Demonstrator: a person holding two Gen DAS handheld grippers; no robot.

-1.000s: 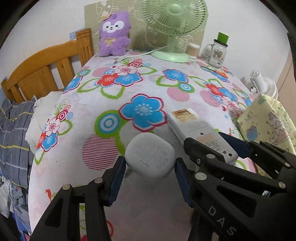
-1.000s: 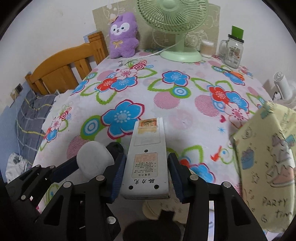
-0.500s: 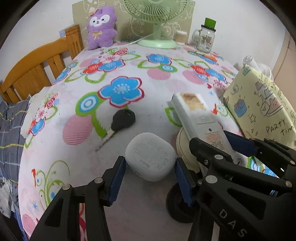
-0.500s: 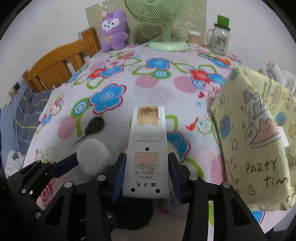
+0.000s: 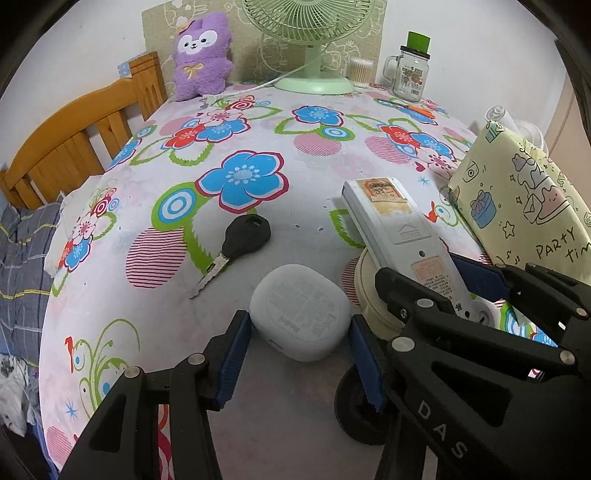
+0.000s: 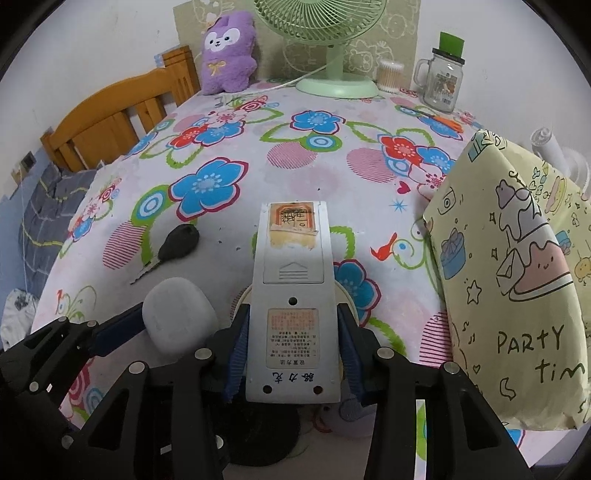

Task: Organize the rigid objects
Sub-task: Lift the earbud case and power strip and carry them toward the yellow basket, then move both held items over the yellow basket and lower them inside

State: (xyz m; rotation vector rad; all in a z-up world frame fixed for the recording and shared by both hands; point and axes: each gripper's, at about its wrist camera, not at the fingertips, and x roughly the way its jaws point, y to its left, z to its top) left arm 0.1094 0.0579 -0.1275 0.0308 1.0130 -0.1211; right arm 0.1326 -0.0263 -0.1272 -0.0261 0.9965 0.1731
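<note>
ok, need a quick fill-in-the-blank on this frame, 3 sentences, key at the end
The right gripper is shut on the ____.
The left gripper holds a grey ____ case.
The black key lies on the floral ____.
Missing words: remote; earbud; tablecloth

Black left gripper (image 5: 300, 354), blue pads (image 5: 233, 350), silver screws, "DAS" lettering.

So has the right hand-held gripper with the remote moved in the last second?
Yes. It has pulled back and up from the fan; the key, hidden before, now shows beyond the remote.
</note>
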